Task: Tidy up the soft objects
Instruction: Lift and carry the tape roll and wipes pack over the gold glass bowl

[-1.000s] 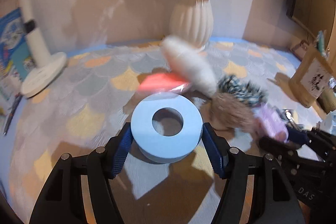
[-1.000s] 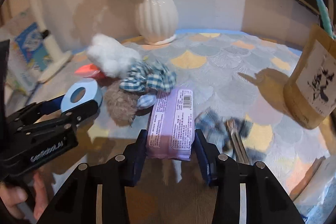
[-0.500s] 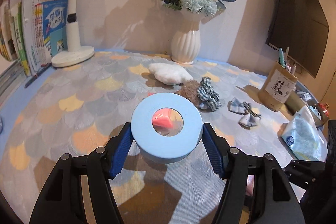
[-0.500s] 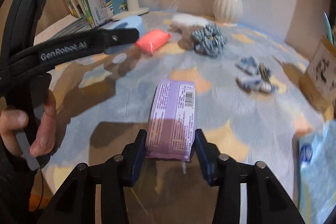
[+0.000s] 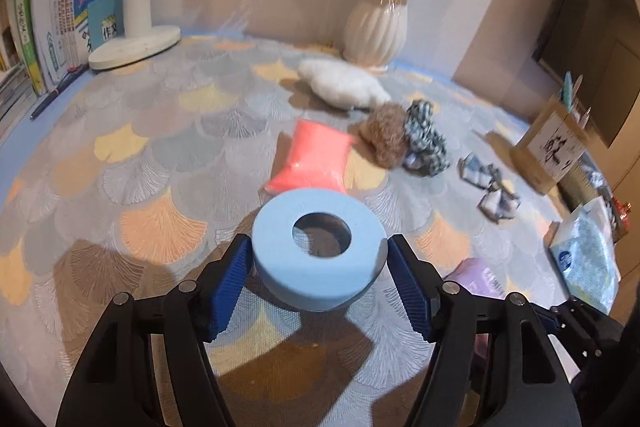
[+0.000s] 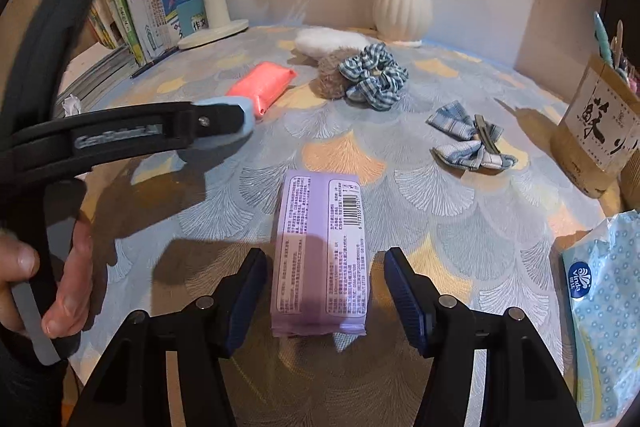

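My left gripper (image 5: 320,245) has a light blue foam ring (image 5: 276,239) between its blue pads. The pads still touch the ring's sides while the jaws begin opening. From the right wrist, the ring (image 6: 247,115) shows just above the cloth. My right gripper (image 6: 326,259) is opening, and a purple wrapped pack (image 6: 320,227) lies flat on the table between its pads with a gap on each side. Further back lie a pink pouch (image 5: 312,159), a white fluffy pad (image 5: 340,87), a brown pompom (image 5: 386,135), a checked scrunchie (image 6: 372,75) and a plaid bow clip (image 6: 468,139).
A white vase (image 5: 376,31) with flowers stands at the back. A lamp base (image 5: 134,47) and books (image 5: 60,27) are at the back left. A brown pen box (image 6: 592,131) and a tissue pack (image 6: 604,307) sit along the right edge. A hand (image 6: 68,267) holds the left gripper.
Both grippers have swung back from the pile to the near part of the table. The right jaws have spread off the purple pack, which now lies on the cloth.
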